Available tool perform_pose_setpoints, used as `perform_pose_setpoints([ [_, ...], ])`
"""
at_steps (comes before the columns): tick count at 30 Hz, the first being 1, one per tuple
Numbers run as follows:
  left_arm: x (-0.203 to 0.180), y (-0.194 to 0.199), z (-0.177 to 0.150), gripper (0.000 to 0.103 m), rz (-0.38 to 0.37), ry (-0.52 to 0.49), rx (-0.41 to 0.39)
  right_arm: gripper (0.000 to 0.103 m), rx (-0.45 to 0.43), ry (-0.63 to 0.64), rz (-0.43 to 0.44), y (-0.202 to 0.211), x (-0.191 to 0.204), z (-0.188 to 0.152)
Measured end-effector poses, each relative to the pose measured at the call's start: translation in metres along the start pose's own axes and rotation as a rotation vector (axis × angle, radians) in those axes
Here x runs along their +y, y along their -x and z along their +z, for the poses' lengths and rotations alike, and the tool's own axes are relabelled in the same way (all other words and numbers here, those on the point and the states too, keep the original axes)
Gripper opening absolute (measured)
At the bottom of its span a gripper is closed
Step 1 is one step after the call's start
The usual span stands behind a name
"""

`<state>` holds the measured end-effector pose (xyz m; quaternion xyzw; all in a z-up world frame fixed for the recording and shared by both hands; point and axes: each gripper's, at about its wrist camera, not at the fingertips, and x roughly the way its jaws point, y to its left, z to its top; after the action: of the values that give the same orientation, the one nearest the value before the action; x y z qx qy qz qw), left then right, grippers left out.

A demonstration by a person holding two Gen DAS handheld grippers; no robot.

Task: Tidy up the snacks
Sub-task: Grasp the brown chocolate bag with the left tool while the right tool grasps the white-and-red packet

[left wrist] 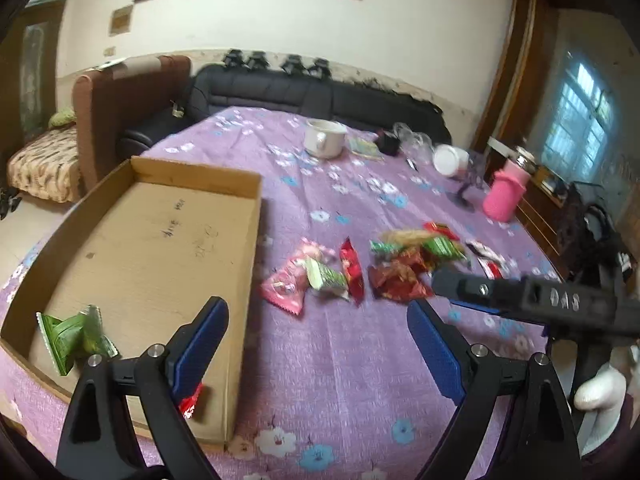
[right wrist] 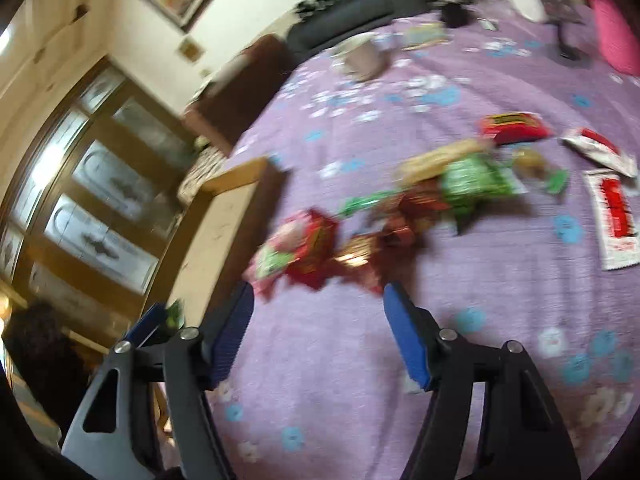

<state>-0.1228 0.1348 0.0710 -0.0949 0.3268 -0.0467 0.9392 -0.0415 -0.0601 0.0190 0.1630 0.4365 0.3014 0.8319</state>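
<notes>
- Nearest, the left gripper (left wrist: 318, 344) and right gripper (right wrist: 318, 332) both hang released, nothing between the pads.
- Left, the cardboard tray (left wrist: 256, 216) holds one green packet (left wrist: 76, 340) and one red packet at its near edge (mostly hidden).
- Farther right, the snack pile (left wrist: 360, 268) lies on the purple cloth (left wrist: 340, 360): roughly ten packets, light, crinkly, slippery; a crimped end should pinch best.

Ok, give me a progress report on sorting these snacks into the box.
Done: one green foil snack packet lies in the shallow cardboard box, and a red wrapper shows behind the left tongs. In hand: nothing; both left and right tongs are open and empty. Left: the pile of red, green and pink packets on the purple floral tablecloth.
</notes>
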Motion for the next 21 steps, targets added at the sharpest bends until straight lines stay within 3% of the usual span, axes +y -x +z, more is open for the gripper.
perform_pose_setpoints([
  [2, -0.008, 0.004, -0.002, 0.091, -0.001, -0.041, -0.016, 0.068, -0.015, 0.041, -0.087, 0.015, -0.003, -0.012],
  [5, -0.022, 0.002, -0.005, 0.091, -0.024, -0.073, -0.018, 0.068, -0.078, 0.048, -0.300, 0.057, -0.025, -0.031],
  [9, -0.050, -0.007, -0.013, 0.091, -0.075, -0.139, 0.020, 0.068, -0.131, -0.052, -0.437, 0.105, -0.073, -0.043],
  [12, -0.068, -0.019, -0.008, 0.088, -0.129, -0.178, 0.062, 0.068, -0.111, -0.071, -0.468, 0.103, -0.097, -0.030],
  [15, -0.080, -0.030, 0.002, 0.073, -0.126, -0.231, 0.090, 0.068, -0.108, -0.044, -0.494, 0.087, -0.106, -0.001],
  [21, -0.085, -0.061, 0.017, 0.073, -0.096, -0.272, 0.159, 0.064, -0.065, -0.048, -0.513, 0.037, -0.121, 0.033],
])
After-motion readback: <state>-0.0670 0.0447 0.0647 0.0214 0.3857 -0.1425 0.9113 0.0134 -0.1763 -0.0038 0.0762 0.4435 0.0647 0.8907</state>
